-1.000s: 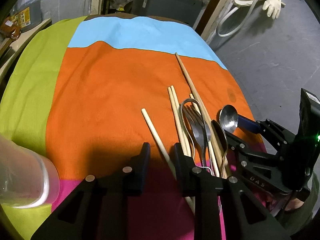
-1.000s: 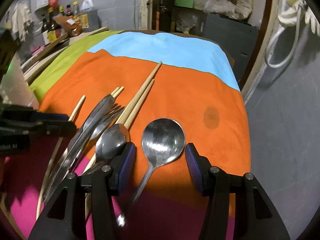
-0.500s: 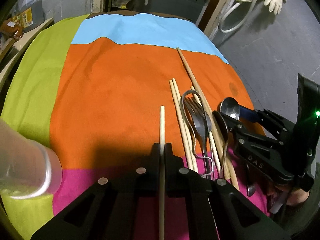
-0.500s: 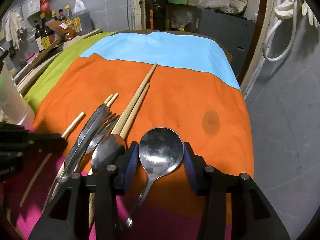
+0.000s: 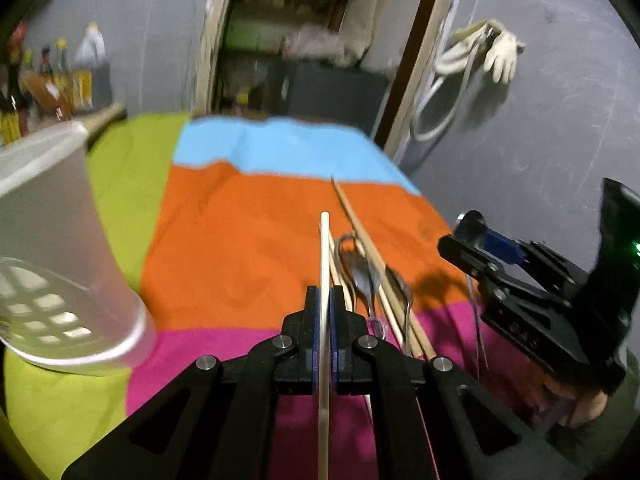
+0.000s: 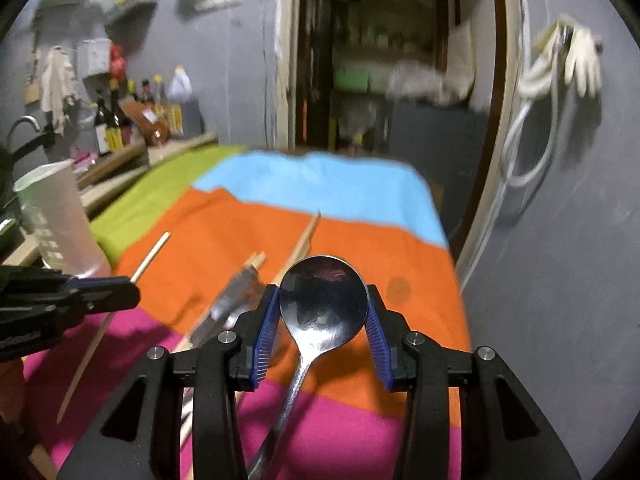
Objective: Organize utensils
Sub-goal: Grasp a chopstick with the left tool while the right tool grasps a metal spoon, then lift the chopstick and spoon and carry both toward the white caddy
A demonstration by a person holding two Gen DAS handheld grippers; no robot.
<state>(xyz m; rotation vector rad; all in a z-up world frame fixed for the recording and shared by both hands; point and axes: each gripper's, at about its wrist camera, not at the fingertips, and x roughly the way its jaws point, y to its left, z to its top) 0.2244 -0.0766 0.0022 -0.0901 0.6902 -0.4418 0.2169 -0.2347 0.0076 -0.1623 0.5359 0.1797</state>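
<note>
My left gripper (image 5: 325, 300) is shut on a pale wooden chopstick (image 5: 324, 248), which sticks out forward above the striped tablecloth (image 5: 240, 240). My right gripper (image 6: 323, 304) is shut on the bowl of a round metal spoon (image 6: 323, 292), lifted off the cloth with its handle hanging toward me. The right wrist view shows the left gripper (image 6: 128, 288) at the left with the chopstick (image 6: 150, 258). On the cloth between them lie a fork (image 5: 362, 276), another spoon (image 5: 400, 284) and more chopsticks (image 5: 362, 236). A translucent plastic cup (image 5: 60, 240) stands at the left.
Bottles (image 6: 132, 120) line a wooden shelf beyond the table's left side. A white glove and hose (image 5: 496, 52) hang on the grey wall at the right. The table's right edge (image 6: 456, 272) drops to a grey floor. A dark doorway lies behind the far end.
The left jaws closed on the chopstick and the right jaws on the spoon's bowl. Both grippers then rose and tilted up, lifting their utensils off the cloth.
</note>
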